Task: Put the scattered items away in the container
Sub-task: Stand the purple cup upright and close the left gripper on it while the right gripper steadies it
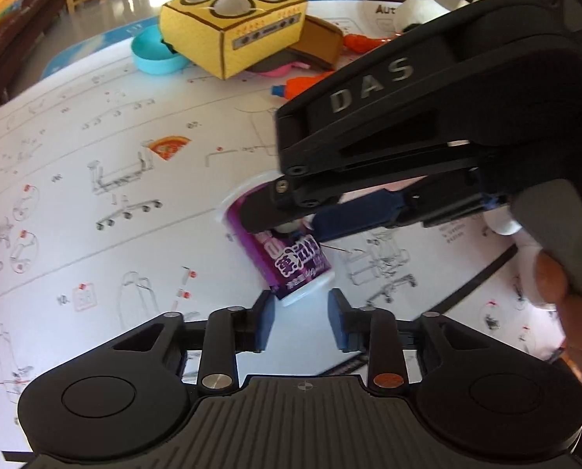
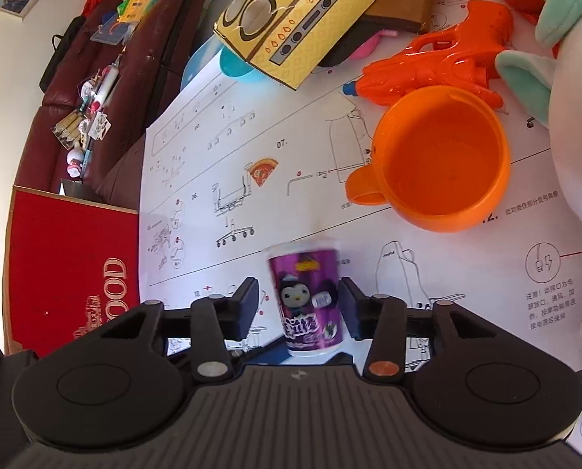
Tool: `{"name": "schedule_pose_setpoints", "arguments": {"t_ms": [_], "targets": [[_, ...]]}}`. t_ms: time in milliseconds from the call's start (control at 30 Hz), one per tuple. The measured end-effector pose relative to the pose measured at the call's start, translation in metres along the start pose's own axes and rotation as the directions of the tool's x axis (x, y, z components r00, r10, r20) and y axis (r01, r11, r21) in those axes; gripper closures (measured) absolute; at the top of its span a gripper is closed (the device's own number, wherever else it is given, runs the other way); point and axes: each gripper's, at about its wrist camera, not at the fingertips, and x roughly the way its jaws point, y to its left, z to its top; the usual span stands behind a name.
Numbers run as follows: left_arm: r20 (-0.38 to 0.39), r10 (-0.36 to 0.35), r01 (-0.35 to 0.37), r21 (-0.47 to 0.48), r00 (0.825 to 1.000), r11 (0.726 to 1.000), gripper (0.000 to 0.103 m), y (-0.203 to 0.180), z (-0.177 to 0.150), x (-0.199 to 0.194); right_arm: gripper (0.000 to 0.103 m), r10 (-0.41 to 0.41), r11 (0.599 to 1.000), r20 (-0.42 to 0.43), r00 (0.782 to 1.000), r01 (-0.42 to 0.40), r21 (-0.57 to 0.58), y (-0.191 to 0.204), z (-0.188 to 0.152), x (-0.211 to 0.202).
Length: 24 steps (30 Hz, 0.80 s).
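Note:
A purple yogurt cup [image 2: 310,297] with a penguin picture sits between the fingers of my right gripper [image 2: 300,305], whose jaws stand a little apart from its sides; the cup looks slightly blurred. In the left wrist view the same cup [image 1: 287,262] lies tilted under the right gripper [image 1: 287,219], just beyond my left gripper [image 1: 300,322], which is open and empty. An orange cup-shaped container [image 2: 443,160] stands empty ahead and right of the yogurt cup.
A yellow cardboard toy stove [image 2: 295,19] leans on a teal bowl [image 2: 234,66]. An orange water gun [image 2: 439,58] and a white plush unicorn [image 2: 564,125] lie at the right. A pizza-slice toy [image 2: 261,170] lies flat on the paper. A red box [image 2: 72,273] sits left.

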Motion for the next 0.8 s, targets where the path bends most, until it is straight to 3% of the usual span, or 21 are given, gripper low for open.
{"name": "schedule_pose_setpoints", "arguments": {"t_ms": [133, 267, 467, 533, 700, 800], "targets": [[0.000, 0.008, -0.008, -0.011, 1.000, 1.000, 0.057, -0.002, -0.002, 0.000, 0.059, -0.018, 0.999, 0.002, 1.000, 0.018, -0.027, -0.002, -0.003, -0.002], [0.004, 0.019, -0.019, -0.098, 1.000, 0.995, 0.035, 0.008, 0.002, -0.003, 0.059, -0.013, 0.999, -0.014, 1.000, 0.012, -0.039, 0.000, -0.007, -0.001], [0.004, 0.039, -0.038, -0.145, 0.999, 0.989, 0.035, 0.012, 0.001, -0.003, 0.063, 0.006, 0.999, -0.061, 0.998, -0.009, -0.043, 0.006, -0.015, 0.001], [0.007, 0.023, -0.022, -0.162, 1.000, 0.987, 0.036, 0.015, -0.001, -0.006, 0.063, -0.004, 0.998, -0.054, 0.999, 0.001, -0.059, 0.008, -0.019, 0.001], [0.009, 0.045, -0.043, -0.137, 0.999, 0.990, 0.060, 0.014, -0.011, -0.009, 0.063, -0.004, 0.999, -0.071, 0.997, 0.000, -0.054, 0.007, -0.023, -0.002], [0.005, 0.034, -0.033, -0.128, 0.999, 0.991, 0.061, 0.011, -0.018, -0.013, 0.059, -0.005, 0.998, -0.082, 0.997, -0.001, -0.069, 0.007, -0.031, -0.005]]}}
